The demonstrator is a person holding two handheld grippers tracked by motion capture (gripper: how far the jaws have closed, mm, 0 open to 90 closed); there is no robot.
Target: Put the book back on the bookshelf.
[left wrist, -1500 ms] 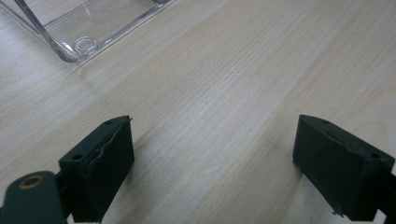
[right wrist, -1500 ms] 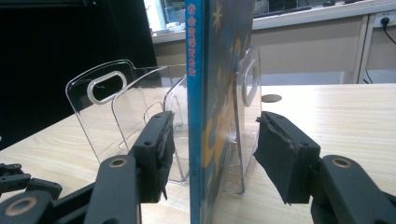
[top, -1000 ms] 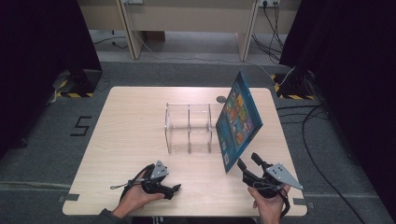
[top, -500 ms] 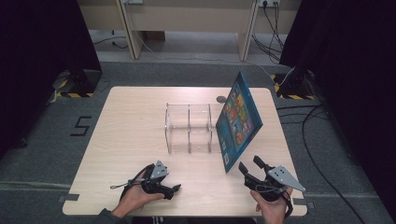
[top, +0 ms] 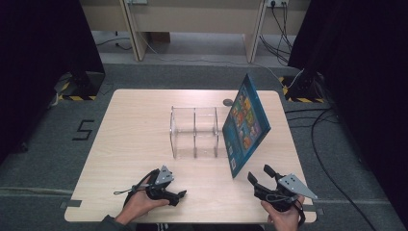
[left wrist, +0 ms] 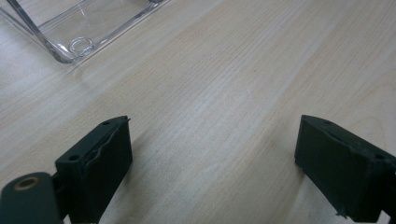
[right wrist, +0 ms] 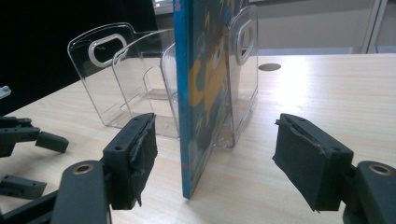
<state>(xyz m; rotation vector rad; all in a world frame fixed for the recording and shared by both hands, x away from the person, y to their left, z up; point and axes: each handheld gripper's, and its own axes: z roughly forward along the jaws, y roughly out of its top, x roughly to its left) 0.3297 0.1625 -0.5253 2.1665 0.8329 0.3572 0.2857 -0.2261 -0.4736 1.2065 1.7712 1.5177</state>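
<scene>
On the table, book point(top: 246, 126): leans against the clear rack point(top: 194, 131).
Right gripper point(right wrist: 215, 158): jaws just widening, spread, clear of the book's edge.
Left gripper point(left wrist: 212, 163): spread, empty.

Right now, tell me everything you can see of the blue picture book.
The picture book is a thin, large-format book with a blue spine edge and a glossy cover of colourful cartoon panels. It stands on its bottom edge on the wooden table, tilted, leaning against the right end of the clear plastic rack. In the right gripper view its near edge stands between the open jaws of the right gripper, which do not press on it. It looks closed and undamaged.
</scene>
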